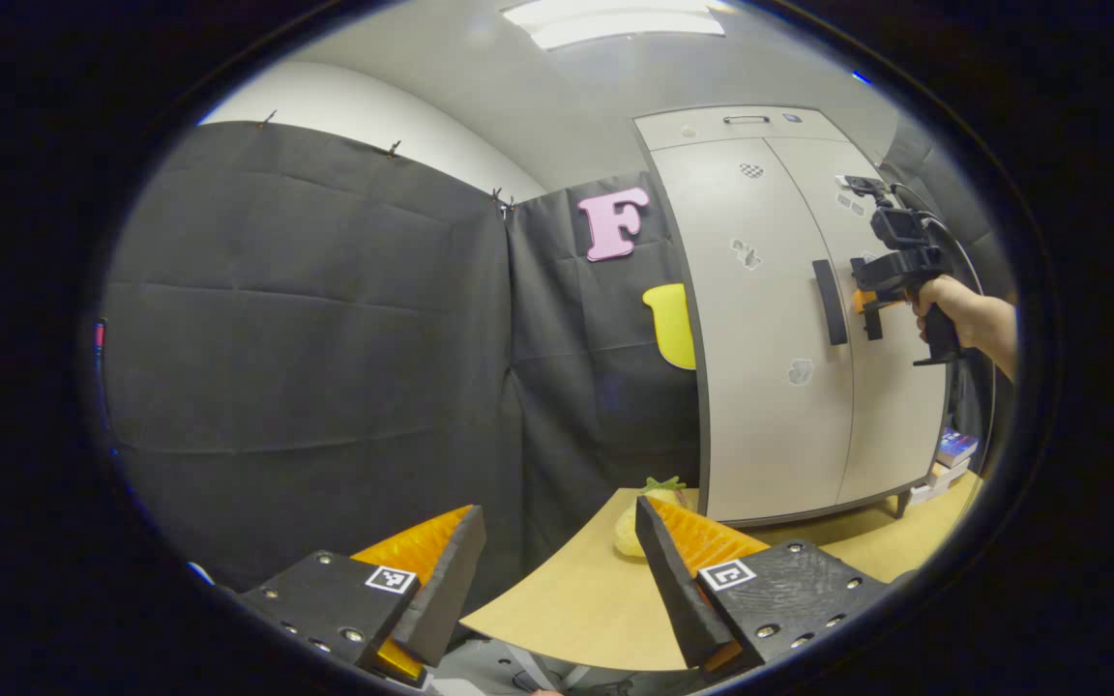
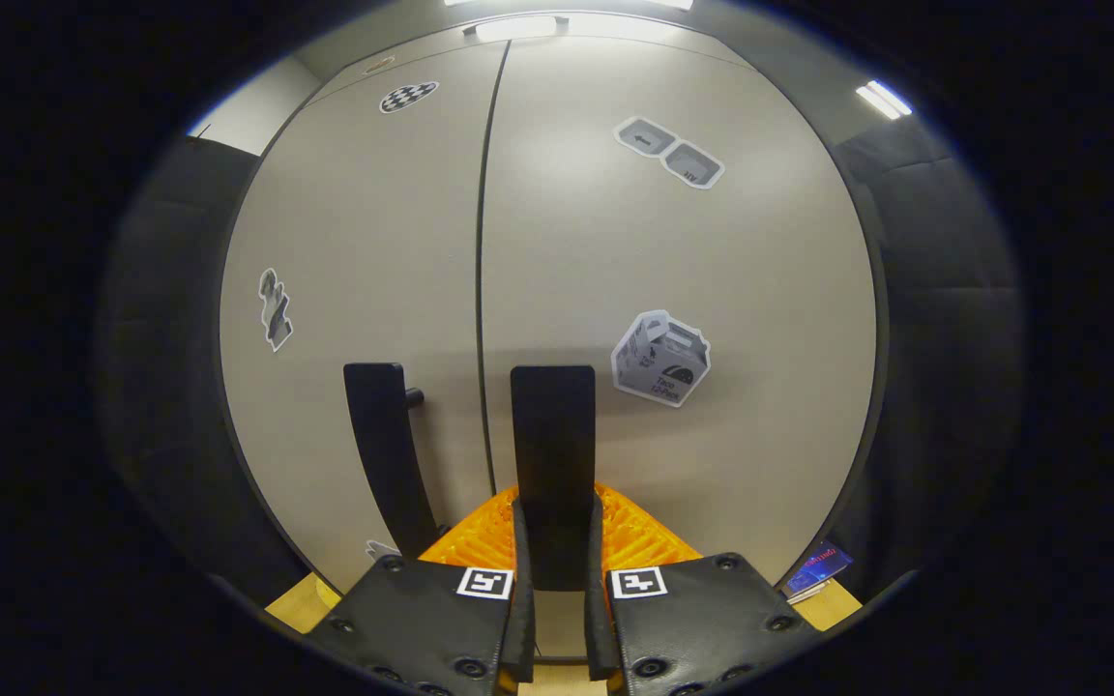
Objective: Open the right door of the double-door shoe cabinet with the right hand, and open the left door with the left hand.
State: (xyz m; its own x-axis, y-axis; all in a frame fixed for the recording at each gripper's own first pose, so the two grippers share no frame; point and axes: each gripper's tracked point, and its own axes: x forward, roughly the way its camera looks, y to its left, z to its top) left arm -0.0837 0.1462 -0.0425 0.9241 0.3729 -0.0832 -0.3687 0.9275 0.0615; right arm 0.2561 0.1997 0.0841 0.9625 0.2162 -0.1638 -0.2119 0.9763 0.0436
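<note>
Right tongs [image 2: 557, 580] sit clamped on the right door handle [image 2: 553, 435] of the shoe cabinet [image 2: 712, 290]; judged best, pull straight back, keeping the grip square so the handle doesn't slip. Left of them, the left door handle [image 2: 385, 445] waits untouched. Left tongs [image 1: 557, 570] hang open, well short of the cabinet, over the surface [image 1: 576, 590]; a yellowish fruit [image 1: 639, 527] lies just ahead.
</note>
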